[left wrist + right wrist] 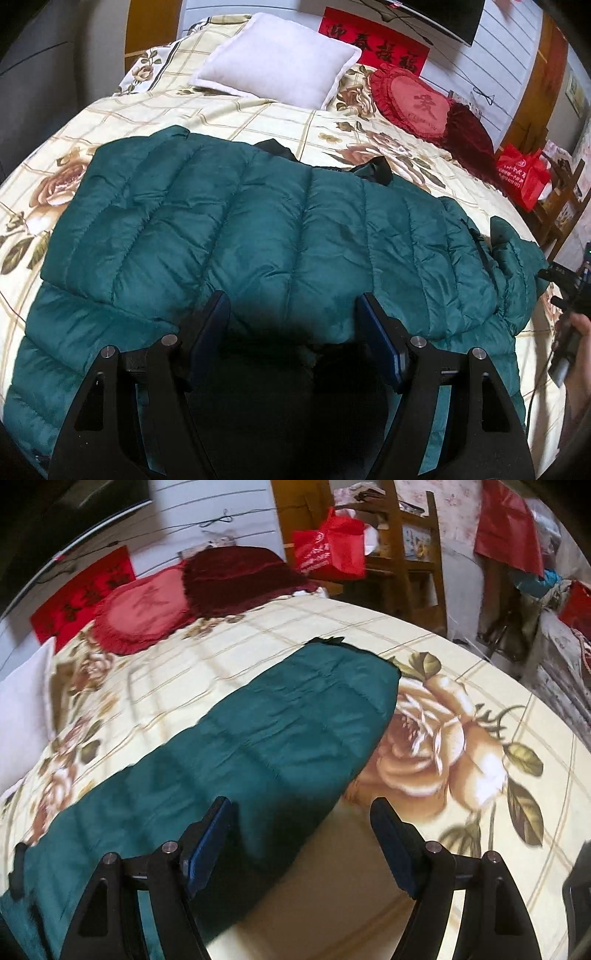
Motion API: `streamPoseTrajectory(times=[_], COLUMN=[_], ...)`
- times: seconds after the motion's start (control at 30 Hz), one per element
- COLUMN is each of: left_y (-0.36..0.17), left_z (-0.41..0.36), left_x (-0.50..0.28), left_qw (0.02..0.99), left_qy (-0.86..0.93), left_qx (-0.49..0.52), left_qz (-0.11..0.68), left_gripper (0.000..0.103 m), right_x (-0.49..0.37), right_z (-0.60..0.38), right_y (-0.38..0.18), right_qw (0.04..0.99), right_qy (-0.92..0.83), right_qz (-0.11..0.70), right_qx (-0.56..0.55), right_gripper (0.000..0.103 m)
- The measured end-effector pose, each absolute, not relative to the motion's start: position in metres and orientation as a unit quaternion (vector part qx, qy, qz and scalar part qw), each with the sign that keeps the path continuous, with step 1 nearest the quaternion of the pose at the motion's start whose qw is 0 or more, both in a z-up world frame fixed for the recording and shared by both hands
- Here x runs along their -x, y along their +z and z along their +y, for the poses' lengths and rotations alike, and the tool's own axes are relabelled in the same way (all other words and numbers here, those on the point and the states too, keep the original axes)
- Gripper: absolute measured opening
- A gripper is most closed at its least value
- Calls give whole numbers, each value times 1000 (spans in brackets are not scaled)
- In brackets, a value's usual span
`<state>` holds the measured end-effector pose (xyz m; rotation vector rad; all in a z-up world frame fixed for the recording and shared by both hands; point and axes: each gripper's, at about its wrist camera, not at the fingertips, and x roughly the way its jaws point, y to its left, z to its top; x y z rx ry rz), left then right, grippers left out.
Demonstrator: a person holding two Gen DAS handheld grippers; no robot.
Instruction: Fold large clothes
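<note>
A dark teal quilted puffer jacket [258, 229] lies spread across the bed, with a black collar lining at its far edge. My left gripper [295, 328] hovers over the jacket's near edge, its jaws wide open and nothing pinched between the blue pads. In the right wrist view one sleeve of the jacket [277, 734] runs diagonally across the bedspread. My right gripper [301, 834] is open just above the sleeve's near edge; its left finger [210, 834] is over the fabric and its right finger is over bare bedspread. The picture there is motion-blurred.
The bed has a cream floral bedspread [229, 110]. A white pillow [280, 59], a red heart cushion [413, 103] and a dark red cushion [236, 576] lie at its head. A red bag [328, 546] and a wooden chair [417, 554] stand beside the bed. A hand [581, 325] shows at the right edge.
</note>
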<state>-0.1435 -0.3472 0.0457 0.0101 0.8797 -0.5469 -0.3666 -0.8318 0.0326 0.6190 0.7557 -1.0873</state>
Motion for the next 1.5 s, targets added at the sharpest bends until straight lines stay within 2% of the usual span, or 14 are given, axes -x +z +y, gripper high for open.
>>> streamPoseTrajectory(times=[0.27,0.3,0.33,0.37,0.4,0.47,0.57,0.87,1.17,1.33,1.5], left_y=[41,41,41,40,40,41,41,67,101,108,108], left_z=[-344,-344,-343,-343,-343,-343,-343,-322,-280,-259,-241], left_x=[144,144,145,145,144,144,144,147,144,145,144], left_qw=[867,867,867,867,867,867,866,867,880,883,885], left_qy=[-267,-267,-267,-267,-267,-267,-268,-273,-259,-251,-243], left_qx=[7,8,8,7,6,6,8,20,43,49,58], left_qz=[421,421,420,420,420,421,421,416,397,394,392], left_gripper=[72,72,72,72,72,72,72,72,72,72,72], right_x=[365,364,362,361,360,359,362,378,351,317,277], right_z=[-856,-855,-854,-854,-853,-850,-842,-781,-681,-613,-541], right_y=[13,13,14,14,15,18,31,109,172,187,174], right_qw=[729,733,739,743,749,755,768,852,914,935,938], right_qy=[-506,-504,-499,-496,-487,-481,-471,-370,-239,-158,-87], right_qz=[335,335,336,339,340,344,337,276,257,266,300], right_qx=[-317,-310,-303,-297,-294,-284,-273,-247,-204,-175,-149], right_gripper=[75,73,59,49,45,27,13,7,5,4,4])
